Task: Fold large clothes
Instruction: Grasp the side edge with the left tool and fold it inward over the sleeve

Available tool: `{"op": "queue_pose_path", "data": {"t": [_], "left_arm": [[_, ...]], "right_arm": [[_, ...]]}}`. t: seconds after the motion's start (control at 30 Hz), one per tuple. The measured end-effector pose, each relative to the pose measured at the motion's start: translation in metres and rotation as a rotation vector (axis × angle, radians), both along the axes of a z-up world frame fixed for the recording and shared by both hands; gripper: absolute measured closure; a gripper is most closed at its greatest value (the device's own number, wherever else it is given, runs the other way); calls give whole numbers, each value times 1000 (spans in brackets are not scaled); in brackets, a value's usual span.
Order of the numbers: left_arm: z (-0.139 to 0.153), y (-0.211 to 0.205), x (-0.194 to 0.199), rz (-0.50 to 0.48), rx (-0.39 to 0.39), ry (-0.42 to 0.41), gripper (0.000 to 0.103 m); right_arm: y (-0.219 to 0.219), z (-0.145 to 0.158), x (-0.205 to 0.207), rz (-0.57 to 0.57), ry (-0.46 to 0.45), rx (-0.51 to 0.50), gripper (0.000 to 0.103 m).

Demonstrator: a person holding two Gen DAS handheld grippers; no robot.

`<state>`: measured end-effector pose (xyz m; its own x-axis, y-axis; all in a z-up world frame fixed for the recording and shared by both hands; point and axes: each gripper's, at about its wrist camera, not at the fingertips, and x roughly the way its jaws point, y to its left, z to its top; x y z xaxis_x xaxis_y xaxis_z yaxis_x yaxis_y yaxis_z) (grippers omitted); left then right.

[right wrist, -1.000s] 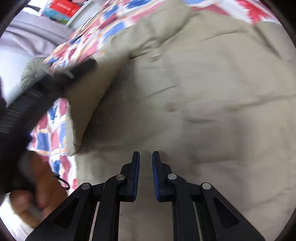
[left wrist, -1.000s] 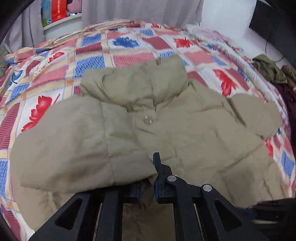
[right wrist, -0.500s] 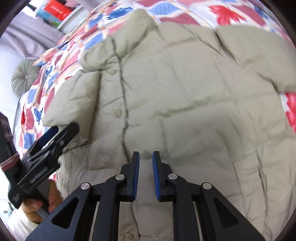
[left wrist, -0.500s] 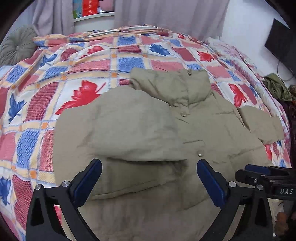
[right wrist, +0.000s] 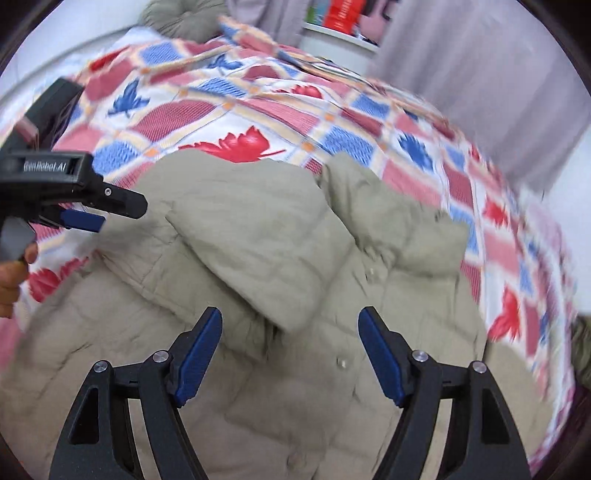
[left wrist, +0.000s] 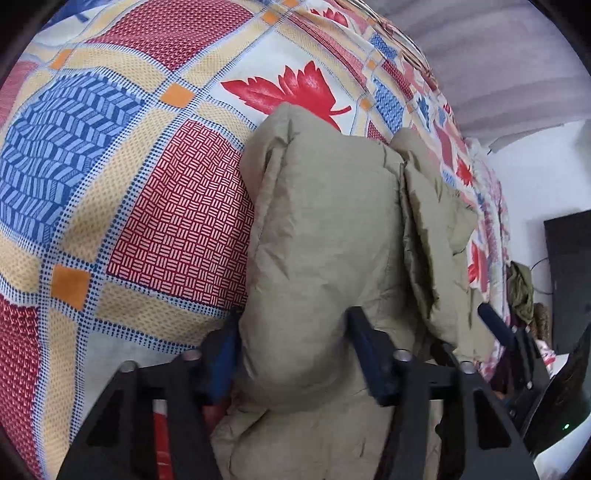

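A khaki padded jacket (right wrist: 303,258) lies front up on the patterned bedspread (right wrist: 229,110), its left sleeve folded across the chest. My left gripper (left wrist: 295,350) is low at the jacket's left edge, its jaws wide apart around a thick puffy fold of the jacket (left wrist: 325,236), not clamped on it. It also shows at the left of the right wrist view (right wrist: 107,214), beside the jacket's side. My right gripper (right wrist: 290,350) is open and empty above the jacket's front, near the snap buttons.
The bedspread (left wrist: 110,184) covers the whole bed. A grey round cushion (right wrist: 181,18) and a white shelf with books (right wrist: 340,33) stand at the far end. Dark clothes (left wrist: 521,291) and a black screen (left wrist: 569,280) are at the right.
My left gripper has dropped down to the jacket's left edge and now straddles a fold. My right gripper has opened wide and swung towards the collar end.
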<state>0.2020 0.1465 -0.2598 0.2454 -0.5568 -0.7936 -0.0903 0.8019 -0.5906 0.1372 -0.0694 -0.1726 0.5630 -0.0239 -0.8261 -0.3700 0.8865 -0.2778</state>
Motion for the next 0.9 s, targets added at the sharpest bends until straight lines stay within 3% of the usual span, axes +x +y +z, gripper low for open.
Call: {"op": "queue_pose_path", "data": {"t": [0.13, 0.17, 0.2, 0.23, 0.27, 0.4, 0.5, 0.6, 0.67, 0.77, 0.9], "left_arm": [[13, -8, -5, -15, 112, -68, 75], [16, -8, -6, -14, 139, -78, 75], [17, -9, -6, -17, 175, -86, 75], [17, -9, -6, -21, 199, -90, 75], [17, -11, -5, -30, 221, -94, 75], [12, -25, -1, -70, 324, -116, 75], [11, -28, -4, -65, 393, -123, 74], [25, -24, -11, -49, 447, -131, 74], [41, -20, -18, -47, 477, -163, 74], [69, -10, -27, -34, 490, -233, 74], [78, -15, -14, -46, 473, -255, 74]], "right_arm": [[25, -19, 23, 4, -19, -110, 24], [25, -22, 30, -9, -17, -117, 29], [22, -23, 35, -32, -21, -115, 65], [15, -22, 38, -59, -22, -101, 92], [4, -21, 43, -110, -10, -81, 98], [-73, -18, 45, -397, 58, 156, 98], [-129, -47, 33, -593, 204, 413, 98], [-166, -74, 20, -708, 301, 658, 95], [-186, -78, 10, -761, 337, 781, 78], [-198, -65, -8, -784, 329, 773, 73], [-212, -24, -31, -770, 178, 662, 73]]}}
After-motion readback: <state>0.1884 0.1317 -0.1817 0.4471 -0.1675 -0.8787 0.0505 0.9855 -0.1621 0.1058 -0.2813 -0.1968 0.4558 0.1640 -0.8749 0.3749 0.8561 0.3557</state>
